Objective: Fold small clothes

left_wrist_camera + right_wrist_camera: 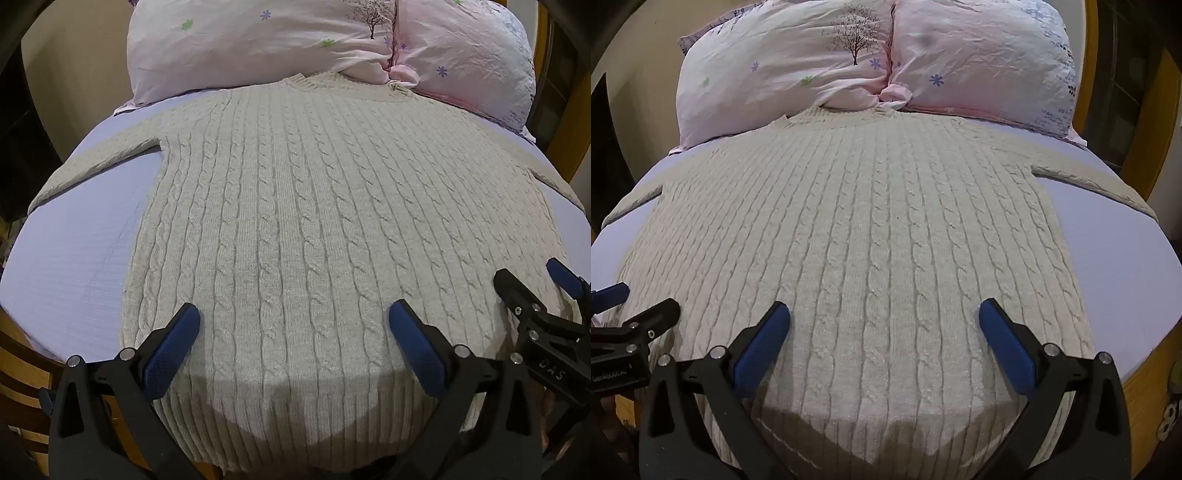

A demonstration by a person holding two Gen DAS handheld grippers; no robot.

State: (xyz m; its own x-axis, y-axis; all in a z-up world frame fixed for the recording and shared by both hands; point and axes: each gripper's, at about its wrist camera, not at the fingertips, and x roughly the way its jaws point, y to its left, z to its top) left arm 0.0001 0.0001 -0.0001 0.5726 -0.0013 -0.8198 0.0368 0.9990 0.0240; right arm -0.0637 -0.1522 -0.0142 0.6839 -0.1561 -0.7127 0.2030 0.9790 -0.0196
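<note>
A cream cable-knit wool sweater (pixel 295 206) lies spread flat, front up, on a lavender bedsheet (pixel 74 258), collar at 12 o'clock touching 2 pink floral pillows (pixel 258 44), both sleeves stretched out toward 9 and 3 o'clock, a layout that seems meant to ready it for folding; the left gripper (pixel 294 320) and right gripper (pixel 884 319) hover over the ribbed hem at 6 o'clock, jaws spread wide, holding nothing, probably poised to pinch the hem; no container is in sight.
</note>
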